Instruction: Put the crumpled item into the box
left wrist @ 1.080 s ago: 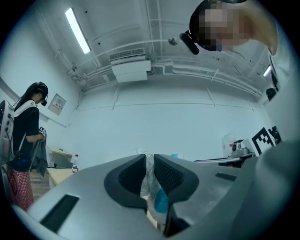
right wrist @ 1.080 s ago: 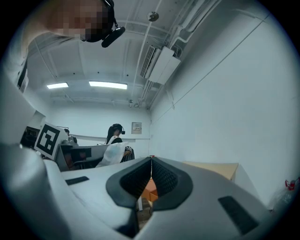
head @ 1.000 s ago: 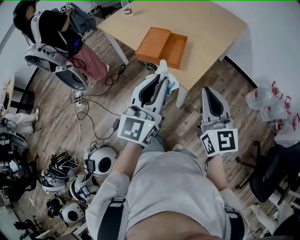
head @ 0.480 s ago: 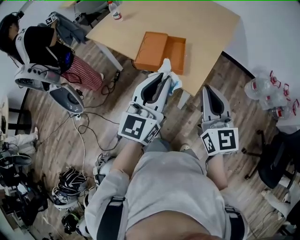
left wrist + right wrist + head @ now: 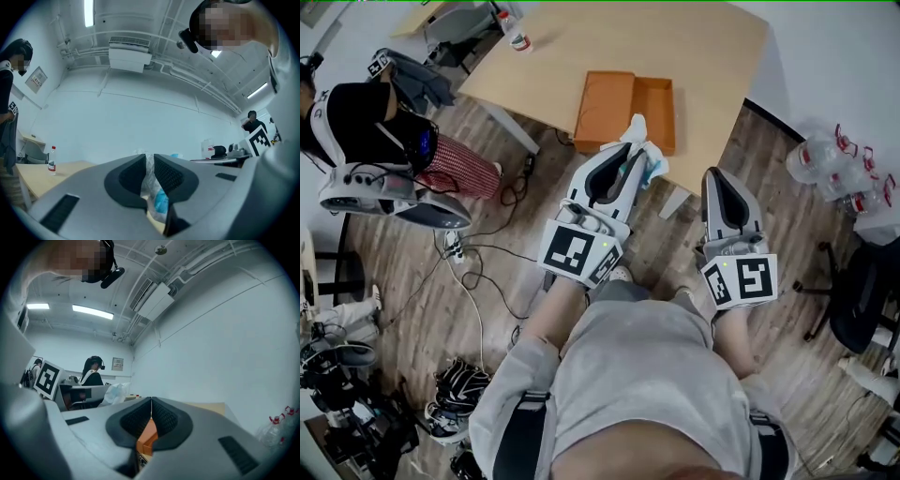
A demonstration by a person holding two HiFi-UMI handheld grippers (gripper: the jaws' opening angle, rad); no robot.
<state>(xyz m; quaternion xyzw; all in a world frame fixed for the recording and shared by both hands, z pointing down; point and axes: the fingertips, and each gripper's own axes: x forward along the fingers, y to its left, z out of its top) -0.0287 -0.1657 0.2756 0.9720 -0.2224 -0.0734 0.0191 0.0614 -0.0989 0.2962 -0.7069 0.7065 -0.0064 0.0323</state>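
My left gripper (image 5: 632, 155) is shut on a crumpled white and blue item (image 5: 644, 156), which sticks out past its tips just short of the table's near edge. In the left gripper view the crumpled item (image 5: 152, 183) is pinched between the black pads (image 5: 130, 174). The orange box (image 5: 628, 111) lies open on the wooden table (image 5: 694, 56), lid folded out to the left. My right gripper (image 5: 718, 180) hangs over the floor right of the table leg, jaws shut with nothing in them; the orange box (image 5: 147, 437) shows below its tips.
A plastic bottle (image 5: 514, 36) stands at the table's far left. A person with a headset (image 5: 370, 131) stands at the left over cables on the floor. Headsets (image 5: 459, 389) lie at lower left. Bottles in a bag (image 5: 839, 169) sit at the right, a black chair (image 5: 862, 300) below them.
The view has shifted: the table and box sit slightly lower and closer to the grippers. The left gripper keeps its hold on the crumpled item, whose tip now overlaps the table edge.
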